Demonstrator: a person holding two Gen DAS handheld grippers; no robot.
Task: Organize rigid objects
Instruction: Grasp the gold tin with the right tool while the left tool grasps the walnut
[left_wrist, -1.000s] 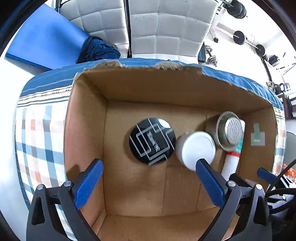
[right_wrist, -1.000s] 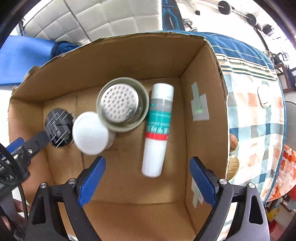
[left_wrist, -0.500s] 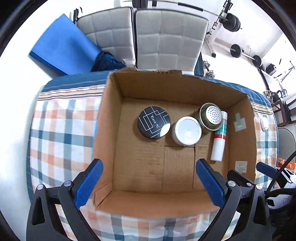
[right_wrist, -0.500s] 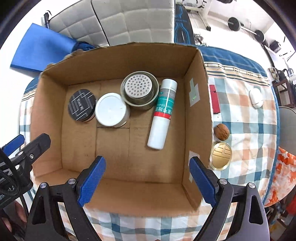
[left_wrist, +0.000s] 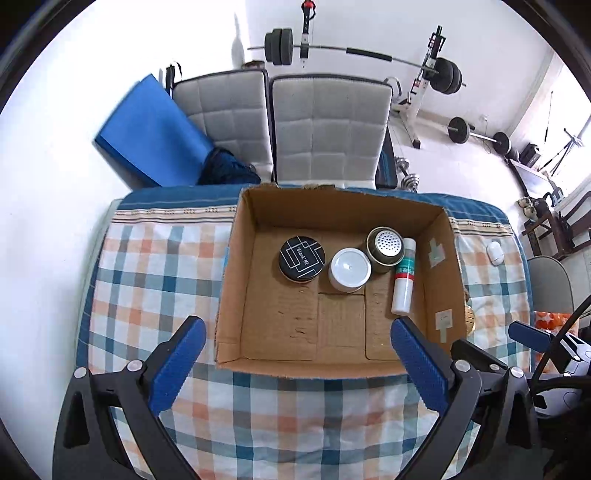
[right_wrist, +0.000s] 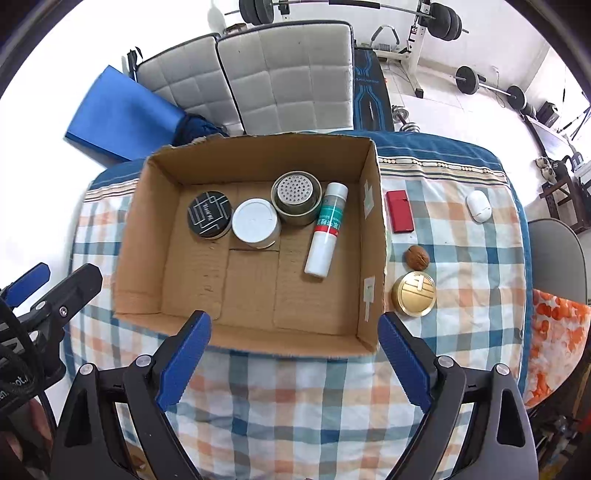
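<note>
An open cardboard box (left_wrist: 229, 280) (right_wrist: 369, 280) sits on the checked tablecloth. Inside it stand a black tin (left_wrist: 302, 258) (right_wrist: 209, 214), a white-lidded jar (left_wrist: 349, 270) (right_wrist: 255, 223) and a metal strainer can (left_wrist: 386, 245) (right_wrist: 296, 197), with a white tube (left_wrist: 403, 280) (right_wrist: 326, 229) lying beside them. Right of the box lie a red case (right_wrist: 399, 211), a walnut (right_wrist: 417, 257), a gold tin (right_wrist: 413, 294) and a white mouse-like object (right_wrist: 478, 205) (left_wrist: 495, 252). My left gripper (left_wrist: 295, 363) and right gripper (right_wrist: 294, 354) are open and empty, high above the box's near wall.
Two grey padded chairs (left_wrist: 325, 125) and a blue mat (left_wrist: 151, 129) stand behind the table. Gym weights (left_wrist: 443, 77) are at the back right. An orange patterned cloth (right_wrist: 557, 325) hangs at the right edge. The left gripper's body shows in the right wrist view (right_wrist: 44, 302).
Both grippers have risen and pulled back out of the box, so the whole box and the table around it now show. The objects inside have not moved.
</note>
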